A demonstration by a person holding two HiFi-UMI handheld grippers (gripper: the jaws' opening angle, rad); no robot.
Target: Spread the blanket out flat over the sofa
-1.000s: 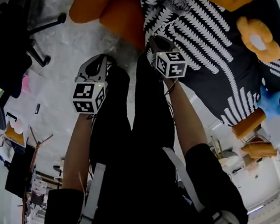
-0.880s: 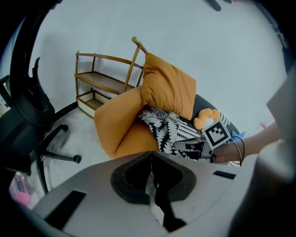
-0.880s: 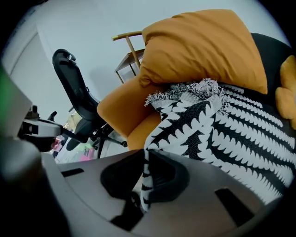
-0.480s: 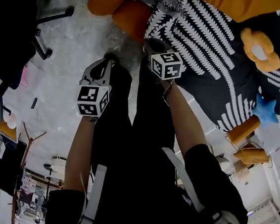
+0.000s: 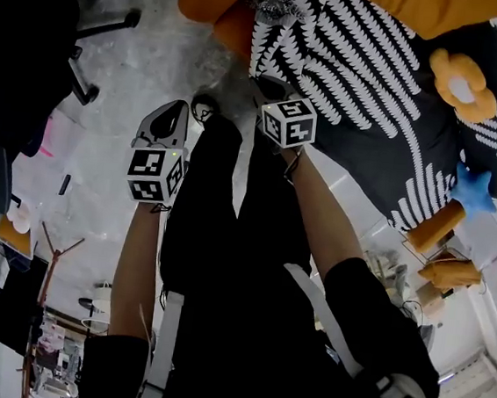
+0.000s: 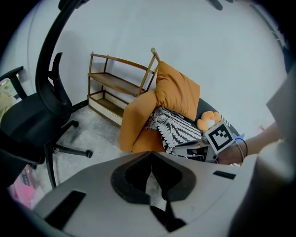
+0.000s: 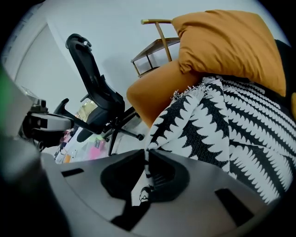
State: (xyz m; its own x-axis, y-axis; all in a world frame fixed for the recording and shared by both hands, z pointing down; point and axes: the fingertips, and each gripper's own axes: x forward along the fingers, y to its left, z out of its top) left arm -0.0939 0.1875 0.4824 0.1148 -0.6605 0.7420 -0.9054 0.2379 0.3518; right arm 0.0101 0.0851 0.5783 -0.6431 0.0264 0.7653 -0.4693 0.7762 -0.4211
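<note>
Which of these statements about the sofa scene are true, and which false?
1. The right gripper is shut on the edge of the blanket. True.
2. The left gripper grips the blanket too. False: its jaws are together on nothing, above the floor.
3. The blanket is plain orange. False: it is black with white patterning; the cushion is orange.
4. A black office chair stands on the floor, apart from the sofa. True.
</note>
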